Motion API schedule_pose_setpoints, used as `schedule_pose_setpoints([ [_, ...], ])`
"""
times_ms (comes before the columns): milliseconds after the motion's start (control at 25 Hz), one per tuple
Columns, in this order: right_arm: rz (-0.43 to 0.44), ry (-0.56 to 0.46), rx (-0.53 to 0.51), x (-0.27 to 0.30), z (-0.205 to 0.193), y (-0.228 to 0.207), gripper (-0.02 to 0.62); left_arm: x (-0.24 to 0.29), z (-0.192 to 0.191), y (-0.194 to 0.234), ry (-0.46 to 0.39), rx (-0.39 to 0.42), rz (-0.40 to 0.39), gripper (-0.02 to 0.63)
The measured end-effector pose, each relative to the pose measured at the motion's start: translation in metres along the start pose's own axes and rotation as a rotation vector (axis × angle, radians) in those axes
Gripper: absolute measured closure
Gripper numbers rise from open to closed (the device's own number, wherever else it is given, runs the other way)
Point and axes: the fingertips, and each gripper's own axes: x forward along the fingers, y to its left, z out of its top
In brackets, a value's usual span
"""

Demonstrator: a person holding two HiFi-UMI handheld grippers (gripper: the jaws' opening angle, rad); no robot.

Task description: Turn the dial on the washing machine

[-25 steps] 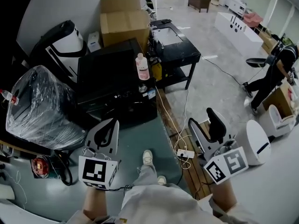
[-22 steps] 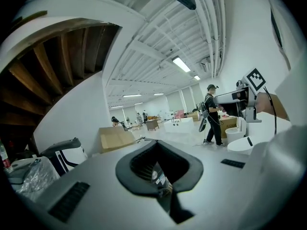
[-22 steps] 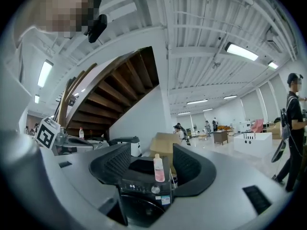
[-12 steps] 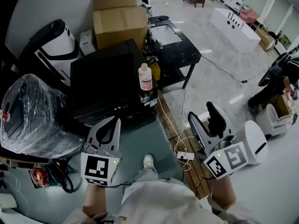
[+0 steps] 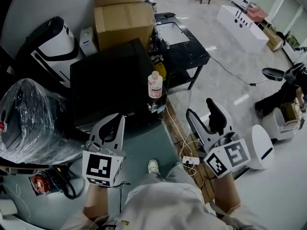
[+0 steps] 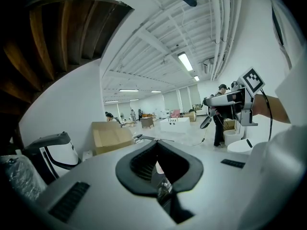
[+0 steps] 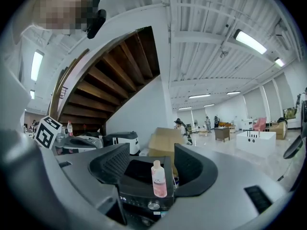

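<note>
Left gripper (image 5: 112,126) is hanging just in front of the black washing machine (image 5: 108,78), jaws standing apart, gripping nothing. Right gripper (image 5: 200,111) is hovering off to the machine's right, jaws likewise released and empty. Dial (image 7: 153,205) is sitting on the front panel, below a pink bottle (image 5: 154,85) standing upright on top. Neither gripper is touching it.
</note>
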Motion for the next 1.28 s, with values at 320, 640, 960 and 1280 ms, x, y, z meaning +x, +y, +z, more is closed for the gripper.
schedule_pose_setpoints([
  [320, 0.055, 0.038, 0.003, 0.037, -0.014, -0.019, 0.298, 0.014, -0.015, 0.011, 0.062, -0.022, 0.055, 0.588],
  [640, 0.181, 0.092, 0.010, 0.070, -0.034, -0.042, 0.296, 0.031, -0.020, 0.004, 0.121, -0.049, 0.163, 0.588],
  [960, 0.311, 0.197, 0.032, 0.100, -0.075, -0.050, 0.295, 0.031, -0.028, 0.003, 0.158, -0.095, 0.322, 0.588],
  [1280, 0.403, 0.300, 0.069, 0.118, -0.112, -0.039, 0.295, 0.021, -0.046, -0.006, 0.204, -0.141, 0.415, 0.588],
])
